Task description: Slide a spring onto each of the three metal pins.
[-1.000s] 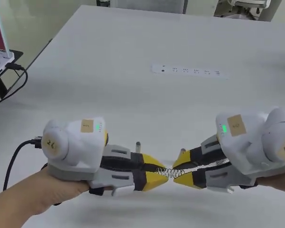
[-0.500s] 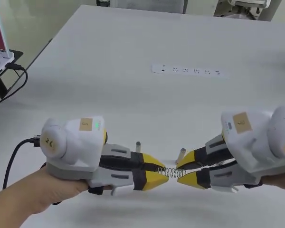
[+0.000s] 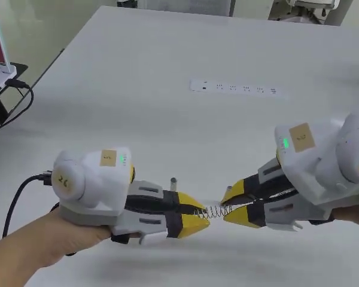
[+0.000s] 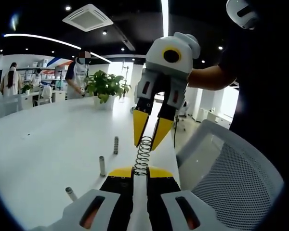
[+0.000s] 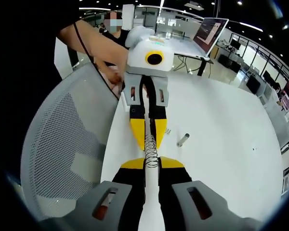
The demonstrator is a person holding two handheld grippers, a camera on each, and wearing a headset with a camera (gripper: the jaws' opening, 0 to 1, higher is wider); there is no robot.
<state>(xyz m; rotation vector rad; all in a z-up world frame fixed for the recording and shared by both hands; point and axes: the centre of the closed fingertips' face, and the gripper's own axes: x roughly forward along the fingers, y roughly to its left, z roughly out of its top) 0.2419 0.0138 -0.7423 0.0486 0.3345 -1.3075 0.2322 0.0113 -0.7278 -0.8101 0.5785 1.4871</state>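
We log one coil spring (image 3: 214, 210), its long axis near level and running left to right above the white table (image 3: 167, 119). One end is clamped in the left gripper (image 3: 198, 215), the other in the right gripper (image 3: 228, 209). Tan stickers (image 3: 109, 158) on both housings carry writing too small to read. The left gripper view lists three upright metal pins (image 4: 102, 166); the head view lists a power strip (image 3: 237, 89).

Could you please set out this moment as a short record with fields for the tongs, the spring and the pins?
left tongs: shut on one end of the spring
right tongs: shut on the other end
spring: stretched between both tips, above the table
pins: three in a row on the table
power strip: farther back on the table
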